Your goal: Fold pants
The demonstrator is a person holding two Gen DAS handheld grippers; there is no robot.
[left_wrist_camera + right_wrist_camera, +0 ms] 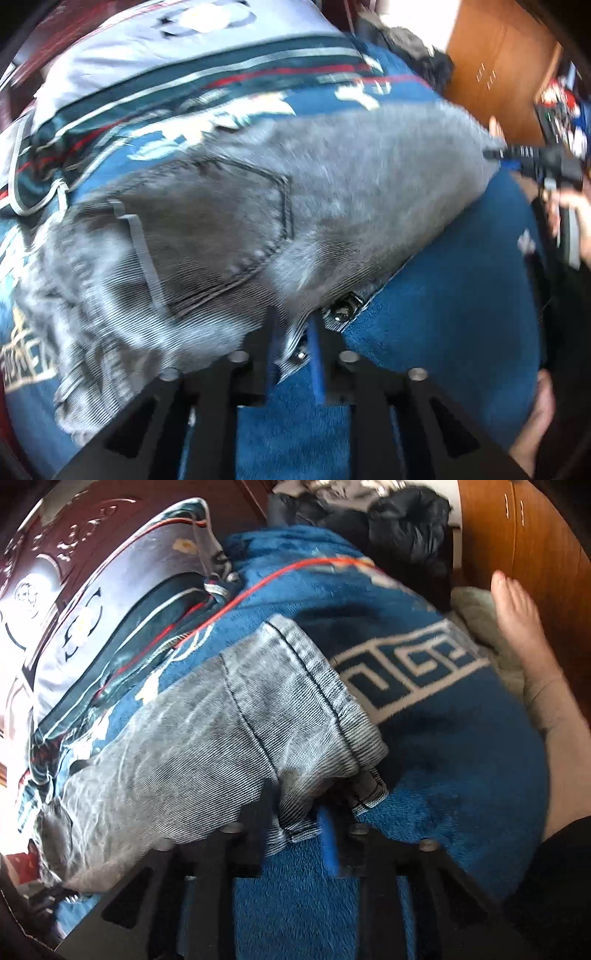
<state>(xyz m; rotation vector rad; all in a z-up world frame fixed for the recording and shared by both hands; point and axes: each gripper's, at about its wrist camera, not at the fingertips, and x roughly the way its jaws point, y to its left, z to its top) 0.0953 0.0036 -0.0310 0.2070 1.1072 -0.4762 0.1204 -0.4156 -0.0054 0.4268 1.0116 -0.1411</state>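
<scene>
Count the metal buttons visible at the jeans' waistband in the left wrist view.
2: one metal button just beyond the left gripper, a smaller button between its fingers. The grey denim jeans may hide more.

left gripper [291, 332] fingers pinched shut, right gripper [299, 812] fingers pinched shut, both low

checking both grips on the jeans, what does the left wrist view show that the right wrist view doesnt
Only the left wrist view shows the back pocket, the belt loop, the metal button at the waistband, and the right gripper pinching the far end of the jeans.

Only the right wrist view shows the hemmed leg cuff, the carved headboard and the white key-pattern border.

Both show grey jeans on a blue blanket, a gripper shut on denim, a pillow and a wooden wardrobe.
</scene>
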